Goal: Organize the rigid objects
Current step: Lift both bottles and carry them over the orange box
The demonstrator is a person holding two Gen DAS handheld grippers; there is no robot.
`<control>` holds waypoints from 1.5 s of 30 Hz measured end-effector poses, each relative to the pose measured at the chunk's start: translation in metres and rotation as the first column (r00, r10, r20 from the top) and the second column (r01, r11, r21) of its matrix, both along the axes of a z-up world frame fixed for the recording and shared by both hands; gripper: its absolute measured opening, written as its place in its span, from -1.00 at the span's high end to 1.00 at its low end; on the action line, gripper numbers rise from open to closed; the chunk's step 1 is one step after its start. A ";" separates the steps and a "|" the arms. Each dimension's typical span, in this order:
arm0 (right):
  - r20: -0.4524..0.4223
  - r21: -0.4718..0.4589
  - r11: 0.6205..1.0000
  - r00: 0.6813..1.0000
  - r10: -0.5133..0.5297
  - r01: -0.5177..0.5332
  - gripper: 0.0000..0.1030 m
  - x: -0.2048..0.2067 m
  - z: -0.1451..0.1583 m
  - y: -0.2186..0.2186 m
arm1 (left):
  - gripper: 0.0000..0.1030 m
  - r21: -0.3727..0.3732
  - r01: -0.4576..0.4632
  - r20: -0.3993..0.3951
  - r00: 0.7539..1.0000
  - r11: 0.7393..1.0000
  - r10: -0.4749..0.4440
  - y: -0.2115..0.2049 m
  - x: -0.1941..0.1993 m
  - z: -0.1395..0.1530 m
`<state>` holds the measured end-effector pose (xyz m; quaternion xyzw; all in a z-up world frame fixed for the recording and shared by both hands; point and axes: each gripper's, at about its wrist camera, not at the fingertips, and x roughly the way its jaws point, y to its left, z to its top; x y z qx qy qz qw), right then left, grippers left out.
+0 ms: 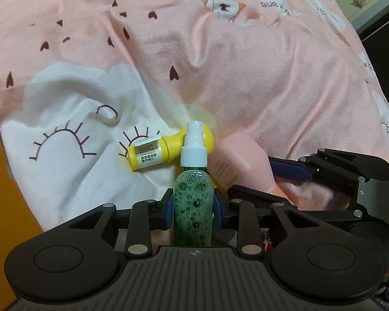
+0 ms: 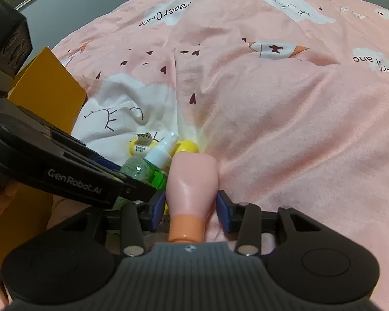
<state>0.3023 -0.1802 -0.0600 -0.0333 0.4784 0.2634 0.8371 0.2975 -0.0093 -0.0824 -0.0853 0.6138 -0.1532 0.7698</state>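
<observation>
My left tongs are clamped on the green spray bottle, blue pads pressing both sides of its foamy body, white pump top pointing away from me. The bottle sits low over the bed, right in front of the yellow bottle, which lies on its side on the white cloud patch of the pink bedspread. The yellow one's label faces up, its round cap tucked behind the spray head.

Over on the other side, my right tongs have the pink bottle between them. The left pad touches its side; on the right I see a sliver of gap, so I cannot tell for sure that it is pinched tight. Its orange cap end points back toward me, the wide bottom out over the bedspread.

All three bottles crowd together: green just beside pink, yellow just beyond both. An orange-yellow box stands at the left edge of the bed, well clear of the bottles.
</observation>
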 end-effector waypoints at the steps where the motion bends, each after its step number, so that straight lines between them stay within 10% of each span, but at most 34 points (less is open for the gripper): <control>1: 0.005 0.000 1.000 1.000 0.002 -0.002 0.18 -0.001 0.002 0.000 | 0.35 -0.001 0.006 0.011 1.000 1.000 -0.006 0.002 -0.002 0.003; 15: 0.158 0.021 0.999 0.987 0.032 -0.036 0.18 -0.046 0.078 0.019 | 0.35 -0.112 -0.006 0.197 0.980 0.994 0.028 0.052 -0.047 0.100; 27: 0.294 0.007 0.963 0.921 0.257 -0.271 0.18 -0.084 0.146 0.131 | 0.35 -0.047 -0.147 0.248 0.956 0.988 0.155 0.167 -0.103 0.147; 45: 0.122 -0.167 0.898 0.895 0.428 -0.407 0.18 -0.074 0.068 0.281 | 0.35 0.141 -0.289 -0.024 0.955 0.947 0.296 0.243 -0.088 0.044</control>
